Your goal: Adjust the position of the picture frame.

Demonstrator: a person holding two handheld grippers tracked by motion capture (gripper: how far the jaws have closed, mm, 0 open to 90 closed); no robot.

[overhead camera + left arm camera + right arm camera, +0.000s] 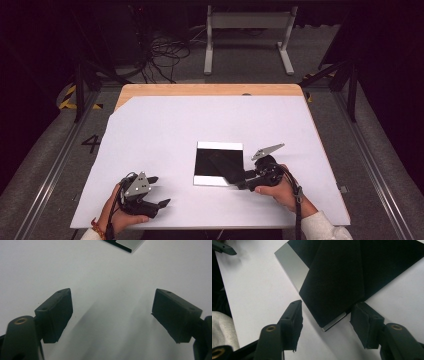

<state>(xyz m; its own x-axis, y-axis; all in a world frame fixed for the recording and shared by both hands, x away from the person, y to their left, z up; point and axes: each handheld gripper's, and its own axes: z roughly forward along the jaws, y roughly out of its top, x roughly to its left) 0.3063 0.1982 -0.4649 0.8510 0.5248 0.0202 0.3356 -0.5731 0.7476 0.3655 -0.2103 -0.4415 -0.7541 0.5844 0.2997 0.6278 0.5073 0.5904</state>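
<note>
The black cloth (337,277) lies folded on the silver-edged square board (218,163) in the middle of the bench (150,130). The right gripper (325,322) stands half open at the board's near corner, holding nothing. The left gripper (112,312) rests wide open and empty, well apart. I judge a fold is just placed; next comes gripping another cloth edge.

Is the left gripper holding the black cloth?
No, the left gripper has open jaws with just bare white table between them; the black cloth lies by the right gripper.

We find the white desk (165,130) bare and open all around. The flat black-and-silver panel (218,163) with its folded black cloth (227,167) sits low between both tools.
</note>
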